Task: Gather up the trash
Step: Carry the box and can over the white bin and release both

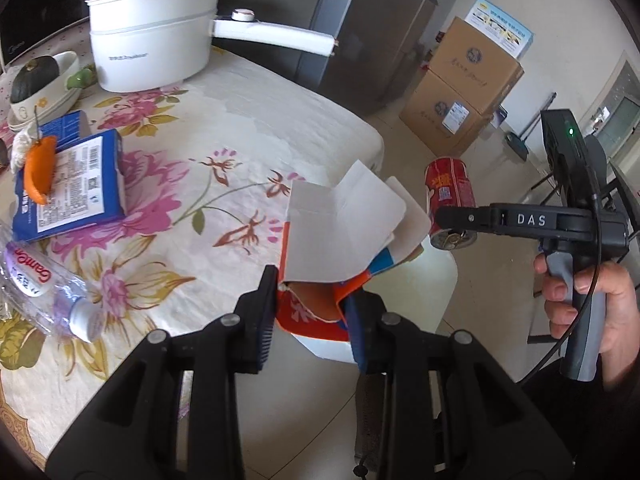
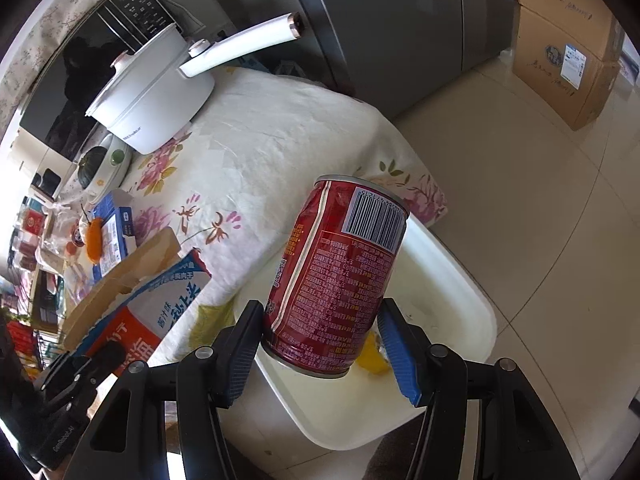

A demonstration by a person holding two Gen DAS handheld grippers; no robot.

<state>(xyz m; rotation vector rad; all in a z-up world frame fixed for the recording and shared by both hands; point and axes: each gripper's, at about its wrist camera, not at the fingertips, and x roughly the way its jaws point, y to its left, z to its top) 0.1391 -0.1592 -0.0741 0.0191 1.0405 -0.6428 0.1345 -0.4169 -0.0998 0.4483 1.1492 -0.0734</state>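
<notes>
We have both pieces of trash in hand and poised at the bin (image 2: 452,280), a white tub beside the table (image 1: 248,120). The left gripper (image 1: 312,312) pinches an opened carton (image 1: 340,240) by its orange-and-white base, flaps splayed upward, and holds it over the table edge with the bin just beyond. The right gripper (image 2: 320,344) has a red can (image 2: 340,276) between its fingers, tilted, directly above the bin's open mouth. The left pad (image 2: 240,356) presses the can's wall; the blue right pad (image 2: 396,352) looks to stand slightly off it, so we judge the grip either light or already loosening — we cannot tell which.

Something yellow (image 2: 374,356) lies in the bin under the can (what it is we cannot make out).

The step in hand, as we read it, is the drop. The can needs only the jaws spread; it hangs well inside the rim. The carton calls for more — we must carry it further out over the bin, clear of the other gripper, before letting go, since its wide flaps could catch the rim.

More waits on the table: a plastic bottle (image 1: 48,292), a blue pack (image 1: 76,188) with an orange peel (image 1: 40,172) on it. The white pot (image 1: 152,40) is no trash.
</notes>
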